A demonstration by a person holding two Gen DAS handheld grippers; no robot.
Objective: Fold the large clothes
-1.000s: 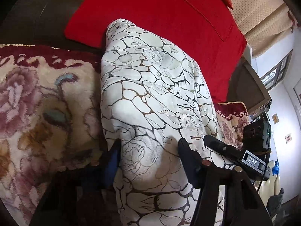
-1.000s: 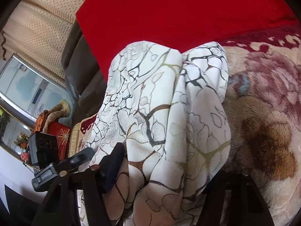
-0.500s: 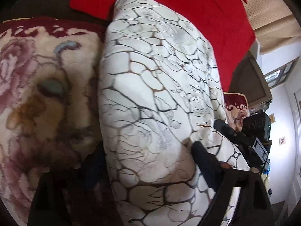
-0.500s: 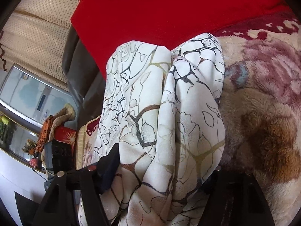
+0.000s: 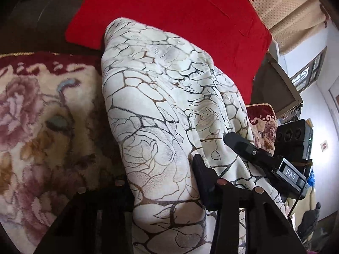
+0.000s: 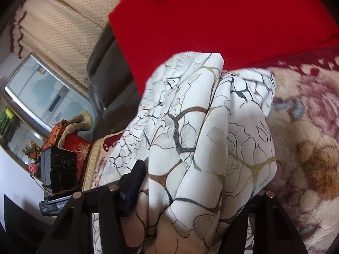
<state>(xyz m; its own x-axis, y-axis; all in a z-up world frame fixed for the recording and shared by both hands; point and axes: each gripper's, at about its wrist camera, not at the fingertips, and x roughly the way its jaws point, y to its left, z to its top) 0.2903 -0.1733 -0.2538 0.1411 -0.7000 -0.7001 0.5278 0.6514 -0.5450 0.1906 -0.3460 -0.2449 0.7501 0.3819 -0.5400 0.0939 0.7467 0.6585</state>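
White crackle-print garment bunched on floral blanket

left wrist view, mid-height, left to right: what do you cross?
Floral plush blanket → white garment with dark vein-and-rose print → right gripper poking in, pressed against the garment → black camera box → white wall.

Sofa with a flowered blanket
A white patterned garment lies on it, against a red cushion.
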